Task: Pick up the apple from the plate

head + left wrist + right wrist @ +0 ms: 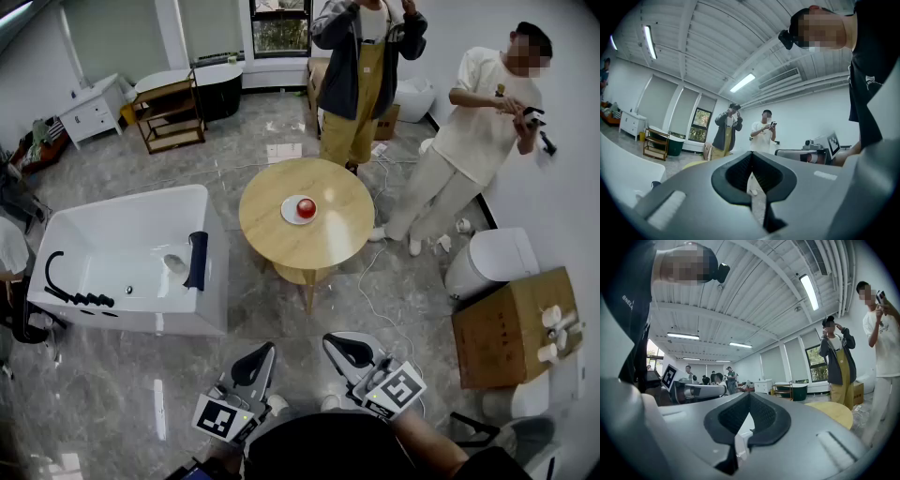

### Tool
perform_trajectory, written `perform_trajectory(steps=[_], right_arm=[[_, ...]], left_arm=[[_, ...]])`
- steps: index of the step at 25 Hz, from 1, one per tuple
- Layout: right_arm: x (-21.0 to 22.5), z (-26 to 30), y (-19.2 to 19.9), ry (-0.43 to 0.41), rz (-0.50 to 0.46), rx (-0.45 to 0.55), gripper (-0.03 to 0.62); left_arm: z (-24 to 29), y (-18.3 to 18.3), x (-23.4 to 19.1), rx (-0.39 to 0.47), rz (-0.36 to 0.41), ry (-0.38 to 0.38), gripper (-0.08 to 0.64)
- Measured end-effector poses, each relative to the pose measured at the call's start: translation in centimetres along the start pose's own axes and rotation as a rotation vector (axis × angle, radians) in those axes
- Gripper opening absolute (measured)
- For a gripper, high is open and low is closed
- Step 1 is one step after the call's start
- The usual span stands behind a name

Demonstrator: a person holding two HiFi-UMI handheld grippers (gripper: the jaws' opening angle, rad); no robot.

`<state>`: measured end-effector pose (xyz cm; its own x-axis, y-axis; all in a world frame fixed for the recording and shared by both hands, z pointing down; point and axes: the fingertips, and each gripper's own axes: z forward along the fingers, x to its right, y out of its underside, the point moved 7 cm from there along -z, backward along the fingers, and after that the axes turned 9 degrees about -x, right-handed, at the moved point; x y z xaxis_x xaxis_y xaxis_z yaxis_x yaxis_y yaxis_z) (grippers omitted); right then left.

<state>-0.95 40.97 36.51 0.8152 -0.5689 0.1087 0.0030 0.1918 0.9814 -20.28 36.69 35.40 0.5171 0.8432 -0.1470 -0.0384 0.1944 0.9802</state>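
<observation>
Apple [306, 207] is seen on white plate [290, 215], approx. mid table [272, 230], slightly nearer its far edge. L gripper [255, 362] and R gripper [347, 348] are held side by side at the bottom of the head view, well short of the table's near edge, with nothing touched. Both are pointed level. L jaws are seen pressed together in the left gripper view, nothing btwn them. R jaws are likewise closed and empty. Bathtub [131, 253] is placed left of the table, box [506, 328] to the right. Two persons [361, 75] are stood beyond the far edge.
</observation>
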Motion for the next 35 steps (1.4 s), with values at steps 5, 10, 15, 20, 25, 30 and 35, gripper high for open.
perform_trajectory(steps=[5, 10, 15, 20, 25, 30, 35], right_arm=[[-0.7, 1.4, 0.3, 0.011, 0.006, -0.005, 0.006], [-1.6, 4.2, 0.1, 0.027, 0.007, -0.014, 0.006], [-1.8, 6.7, 0.1, 0.064, 0.041, 0.004, 0.006], [-0.4, 8.1, 0.7, 0.114, 0.072, 0.01, 0.006], [2.7, 10.2, 1.1, 0.129, 0.095, -0.001, 0.008], [7.6, 13.3, 1.3, 0.097, 0.108, -0.014, 0.008], [13.9, 16.2, 1.4, 0.05, 0.122, -0.051, 0.008]], left_arm=[[-0.5, 0.6, -1.5, -0.015, -0.025, 0.013, 0.02], [-1.6, 0.0, -4.2, 0.002, -0.035, 0.045, 0.02], [-2.4, 0.2, -6.7, 0.023, -0.04, 0.09, 0.02], [-2.6, 1.5, -9.4, -0.049, -0.05, 0.078, 0.02], [-0.6, 1.4, -12.2, -0.056, -0.071, 0.067, 0.02], [3.1, 1.1, -15.3, -0.073, -0.077, 0.027, 0.02], [7.8, 0.5, -18.5, -0.093, -0.098, -0.027, 0.02]])
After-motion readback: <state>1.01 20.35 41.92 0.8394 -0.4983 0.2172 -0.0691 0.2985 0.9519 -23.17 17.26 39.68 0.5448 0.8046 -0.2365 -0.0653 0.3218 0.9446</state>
